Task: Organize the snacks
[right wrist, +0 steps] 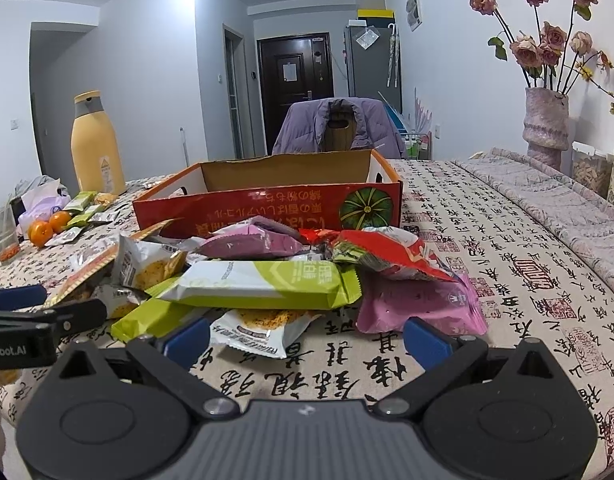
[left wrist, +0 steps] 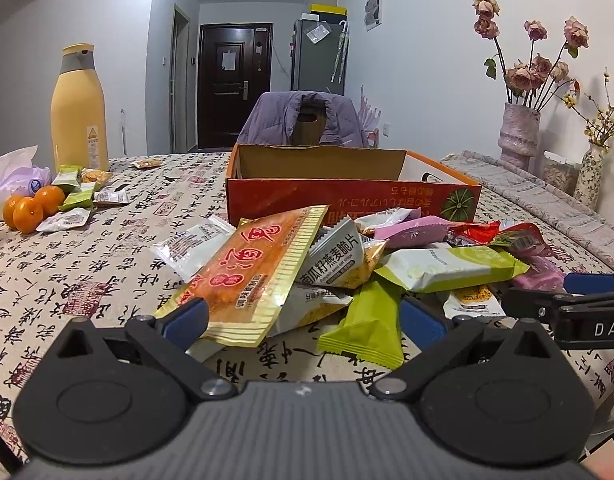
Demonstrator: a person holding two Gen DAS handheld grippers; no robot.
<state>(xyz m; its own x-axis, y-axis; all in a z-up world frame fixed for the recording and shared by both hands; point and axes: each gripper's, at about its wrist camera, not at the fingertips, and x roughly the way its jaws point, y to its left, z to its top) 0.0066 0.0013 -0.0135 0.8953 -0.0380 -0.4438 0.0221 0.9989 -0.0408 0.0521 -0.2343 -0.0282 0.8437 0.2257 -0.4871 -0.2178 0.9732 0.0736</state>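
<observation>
A pile of snack packets lies on the table in front of an open orange cardboard box (left wrist: 347,196) (right wrist: 267,208). My left gripper (left wrist: 303,320) is open, its blue fingers at either side of the pile's near edge, by a large orange and gold packet (left wrist: 251,276) and a green packet (left wrist: 367,320). My right gripper (right wrist: 305,336) is open just before a small white and orange packet (right wrist: 263,330), with a white and green packet (right wrist: 267,284) and a pink packet (right wrist: 419,304) behind. Each gripper shows at the edge of the other's view.
A yellow bottle (left wrist: 80,112), oranges (left wrist: 31,208), a tissue pack and several small packets lie at the far left. Vases with dried flowers (left wrist: 519,136) and a folded quilt (left wrist: 547,200) stand on the right. A chair with a purple jacket (left wrist: 303,120) is behind the box.
</observation>
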